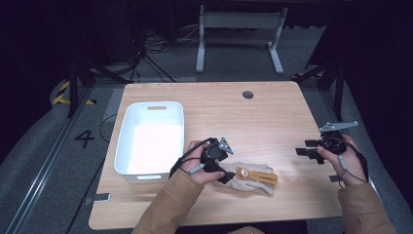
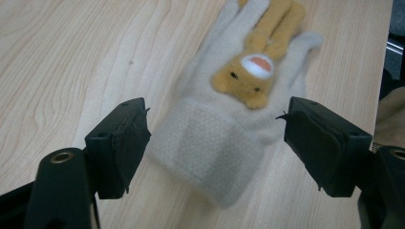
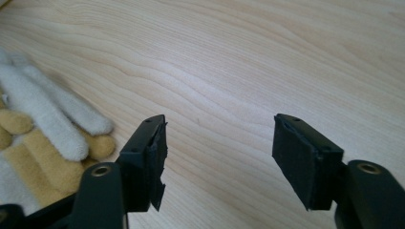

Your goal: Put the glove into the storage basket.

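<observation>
From the high view, a fleecy glove (image 1: 251,179) with a tan bear stitched on it lies flat near the lower middle of the frame, on the wooden table (image 1: 272,117). The left gripper (image 1: 225,176) sits at its cuff end, while the right gripper (image 1: 303,149) hovers well apart at the right edge. A white bin (image 1: 127,127) stands to the left.

In the left gripper view the glove (image 2: 224,129) fills the centre, its ribbed cuff lying between jaws that stand wide and touch nothing. It looks soft, limp and light, so I'd judge it will flop and drape when lifted; the thick cuff seems the surest place to pinch.

In the right gripper view the jaws gape wide over bare wood, with the glove's fingertips (image 3: 52,129) at the left edge.
</observation>
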`<state>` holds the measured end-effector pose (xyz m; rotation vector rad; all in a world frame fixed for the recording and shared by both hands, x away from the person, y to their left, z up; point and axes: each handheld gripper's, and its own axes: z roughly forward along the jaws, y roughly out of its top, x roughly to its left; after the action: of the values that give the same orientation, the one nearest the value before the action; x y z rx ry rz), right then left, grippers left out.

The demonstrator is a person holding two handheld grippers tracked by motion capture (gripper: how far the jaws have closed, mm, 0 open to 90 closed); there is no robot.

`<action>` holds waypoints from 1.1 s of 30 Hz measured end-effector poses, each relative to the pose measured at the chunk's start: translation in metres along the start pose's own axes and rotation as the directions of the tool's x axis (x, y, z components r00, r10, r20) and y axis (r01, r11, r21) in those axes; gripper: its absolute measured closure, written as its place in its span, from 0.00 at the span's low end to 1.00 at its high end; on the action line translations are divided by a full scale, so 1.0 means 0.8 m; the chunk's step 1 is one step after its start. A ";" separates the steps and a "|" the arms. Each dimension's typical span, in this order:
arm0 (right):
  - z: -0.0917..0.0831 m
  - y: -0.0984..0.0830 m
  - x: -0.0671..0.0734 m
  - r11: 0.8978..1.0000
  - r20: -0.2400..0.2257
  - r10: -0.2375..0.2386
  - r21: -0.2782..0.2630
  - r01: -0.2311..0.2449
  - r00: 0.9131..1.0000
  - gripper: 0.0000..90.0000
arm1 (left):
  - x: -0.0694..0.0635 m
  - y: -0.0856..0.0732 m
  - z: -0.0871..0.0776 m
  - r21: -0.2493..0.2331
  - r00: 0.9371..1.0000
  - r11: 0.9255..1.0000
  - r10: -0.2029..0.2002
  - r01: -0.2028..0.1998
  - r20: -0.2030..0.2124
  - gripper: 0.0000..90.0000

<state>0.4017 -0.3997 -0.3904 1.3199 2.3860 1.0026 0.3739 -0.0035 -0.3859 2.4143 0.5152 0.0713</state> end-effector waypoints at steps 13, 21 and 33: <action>0.004 -0.001 -0.001 0.999 -0.013 -0.023 -0.023 0.023 1.000 0.33 | 0.008 -0.007 0.022 -0.052 0.996 0.998 0.047 -0.043 0.070 0.25; 0.005 -0.001 0.000 0.999 -0.024 -0.034 -0.027 0.033 0.999 0.33 | 0.015 -0.016 0.033 -0.110 0.991 0.991 0.088 -0.077 0.103 0.24; 0.010 -0.001 0.003 0.999 -0.032 -0.049 -0.015 0.048 0.998 0.35 | 0.015 -0.021 0.059 -0.088 0.989 0.991 0.110 -0.101 0.101 0.23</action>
<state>0.4039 -0.3943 -0.3965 1.2442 2.4176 1.0325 0.3874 -0.0154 -0.4341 2.3485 0.3299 0.0096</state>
